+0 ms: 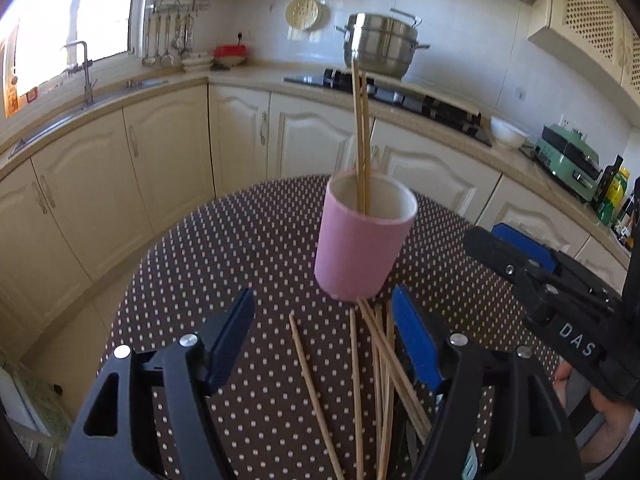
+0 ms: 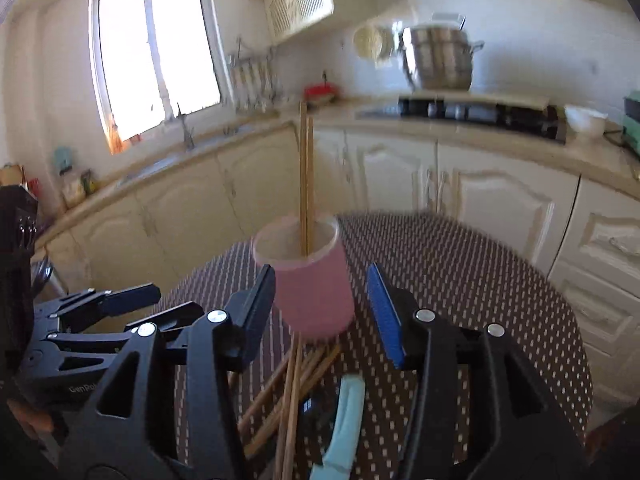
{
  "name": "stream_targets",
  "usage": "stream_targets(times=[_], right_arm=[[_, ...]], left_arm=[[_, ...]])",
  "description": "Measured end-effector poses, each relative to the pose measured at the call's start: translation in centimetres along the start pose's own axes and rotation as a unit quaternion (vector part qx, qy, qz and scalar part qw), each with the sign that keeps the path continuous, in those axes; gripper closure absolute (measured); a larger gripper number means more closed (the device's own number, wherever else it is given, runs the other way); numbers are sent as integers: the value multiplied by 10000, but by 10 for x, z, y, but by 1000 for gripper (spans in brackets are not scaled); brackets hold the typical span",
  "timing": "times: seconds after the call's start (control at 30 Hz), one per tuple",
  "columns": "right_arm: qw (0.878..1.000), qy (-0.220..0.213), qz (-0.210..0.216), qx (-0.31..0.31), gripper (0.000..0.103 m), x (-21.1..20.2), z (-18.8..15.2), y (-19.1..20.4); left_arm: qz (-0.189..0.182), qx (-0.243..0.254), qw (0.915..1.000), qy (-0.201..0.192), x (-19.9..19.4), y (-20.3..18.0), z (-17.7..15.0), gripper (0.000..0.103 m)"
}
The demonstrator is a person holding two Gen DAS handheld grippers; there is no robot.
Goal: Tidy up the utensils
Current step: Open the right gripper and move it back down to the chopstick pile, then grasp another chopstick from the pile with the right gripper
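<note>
A pink cup (image 1: 360, 248) stands on the dotted table with two wooden chopsticks (image 1: 362, 140) upright in it. Several loose chopsticks (image 1: 356, 380) lie fanned out in front of the cup. My left gripper (image 1: 324, 320) is open just above them, its blue pads apart on either side of the pile and touching none. In the right wrist view my right gripper (image 2: 320, 280) is open too, and the cup (image 2: 316, 292) shows between and beyond its fingers. Loose chopsticks (image 2: 288, 380) and a light-blue handled utensil (image 2: 348, 412) lie below it. The right gripper (image 1: 520, 264) comes in from the right.
The round table wears a brown polka-dot cloth (image 1: 224, 248). Cream cabinets (image 1: 168, 152) curve behind it. On the counter are a sink tap (image 1: 86, 72), a hob with a steel pot (image 1: 380, 46), a white bowl (image 1: 508, 132) and a green appliance (image 1: 568, 156).
</note>
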State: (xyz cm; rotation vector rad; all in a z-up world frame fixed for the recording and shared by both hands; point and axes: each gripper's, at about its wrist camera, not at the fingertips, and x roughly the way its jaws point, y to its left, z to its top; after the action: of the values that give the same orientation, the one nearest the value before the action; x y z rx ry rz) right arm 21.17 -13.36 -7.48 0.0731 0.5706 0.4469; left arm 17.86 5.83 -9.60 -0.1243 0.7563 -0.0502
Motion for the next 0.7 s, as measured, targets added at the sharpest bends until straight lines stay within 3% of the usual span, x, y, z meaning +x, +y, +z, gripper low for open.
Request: stream_targets(times=[0.1, 0.27, 0.33, 0.4, 0.57, 0.7], right_arm=[[9981, 612, 115, -31, 55, 9, -14, 0], [9881, 1444, 498, 160, 55, 19, -37, -6], [9825, 1757, 595, 138, 59, 21, -44, -7], [9781, 1985, 621, 98, 69, 23, -46, -6], [9686, 2378, 725, 31, 72, 27, -56, -3], [9621, 2621, 745, 70, 75, 32, -63, -4]], left_arm=[[65, -66, 9990, 444, 11, 7, -18, 33], [-343, -470, 9909, 1214, 29, 22, -40, 35], [-305, -434, 9890, 1383, 34, 23, -47, 46], [-328, -489, 9856, 1586, 39, 25, -54, 56], [-317, -514, 9806, 1867, 53, 21, -66, 72], [-74, -388, 9818, 1860, 55, 19, -64, 87]])
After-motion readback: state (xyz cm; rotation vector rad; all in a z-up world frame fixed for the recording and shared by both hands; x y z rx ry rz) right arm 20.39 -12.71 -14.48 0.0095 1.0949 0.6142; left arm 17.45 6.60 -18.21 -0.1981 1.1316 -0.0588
